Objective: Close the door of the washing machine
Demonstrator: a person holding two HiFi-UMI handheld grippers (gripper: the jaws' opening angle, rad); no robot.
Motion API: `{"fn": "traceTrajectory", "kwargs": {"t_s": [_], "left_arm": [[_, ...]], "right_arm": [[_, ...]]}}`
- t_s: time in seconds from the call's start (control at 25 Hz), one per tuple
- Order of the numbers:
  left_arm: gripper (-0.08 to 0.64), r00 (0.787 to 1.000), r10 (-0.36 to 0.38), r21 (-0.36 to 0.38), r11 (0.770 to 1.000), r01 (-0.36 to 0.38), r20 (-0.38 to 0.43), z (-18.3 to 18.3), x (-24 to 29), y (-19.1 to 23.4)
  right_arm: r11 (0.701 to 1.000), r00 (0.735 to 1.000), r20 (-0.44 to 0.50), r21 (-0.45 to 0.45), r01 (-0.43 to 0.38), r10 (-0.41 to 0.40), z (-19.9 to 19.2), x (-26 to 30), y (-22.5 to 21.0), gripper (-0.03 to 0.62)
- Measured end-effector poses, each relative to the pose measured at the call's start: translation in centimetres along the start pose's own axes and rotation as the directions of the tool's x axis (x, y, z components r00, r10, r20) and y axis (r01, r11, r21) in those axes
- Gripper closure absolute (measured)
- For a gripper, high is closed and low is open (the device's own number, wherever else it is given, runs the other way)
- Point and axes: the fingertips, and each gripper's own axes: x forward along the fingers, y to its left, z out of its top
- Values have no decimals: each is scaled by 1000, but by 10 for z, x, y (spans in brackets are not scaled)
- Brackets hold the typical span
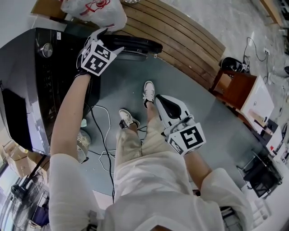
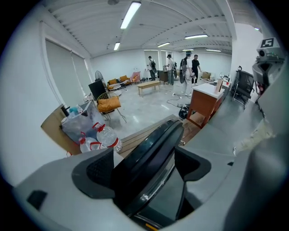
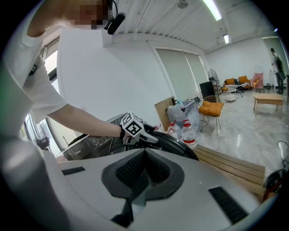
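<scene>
The dark washing machine (image 1: 40,85) stands at the left of the head view. Its round black door (image 1: 135,45) hangs open, swung out toward the right. My left gripper (image 1: 107,40) reaches the door at its hinge side; in the left gripper view the door rim (image 2: 153,153) runs between the two spread jaws, and the left gripper (image 2: 144,169) is open around it. The right gripper (image 1: 159,98) hangs near my waist, apart from the machine, pads pressed together on nothing. From the right gripper (image 3: 143,169) view, the left gripper (image 3: 151,137) sits on the door (image 3: 180,146).
A plastic bag of water bottles (image 1: 95,9) lies behind the door beside a slatted wooden platform (image 1: 180,36). A brown cabinet (image 1: 235,88) stands at the right. Cables (image 1: 101,135) trail over the grey floor near my shoes (image 1: 149,92). A fan (image 1: 27,198) is at bottom left.
</scene>
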Motion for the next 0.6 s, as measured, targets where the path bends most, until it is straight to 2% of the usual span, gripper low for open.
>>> {"fn": "traceTrajectory", "kwargs": {"t_s": [0.2,0.36,0.6], "left_arm": [[155,995,-84,96,991,88,-49,-22,-17,-29],[154,982,-156,170,970,172,-102,-42,-32,-49],[145,966,-200,247,940,236,-163,-67,-50,-66]], "right_arm": [[1000,1000,5,-6,-8,8,-5,-3,17,594],[1000,1000,8,-14,-9,9,-8,-4,29,594],[1000,1000,11,-18,-6,7,-14,-3,44,594]]}}
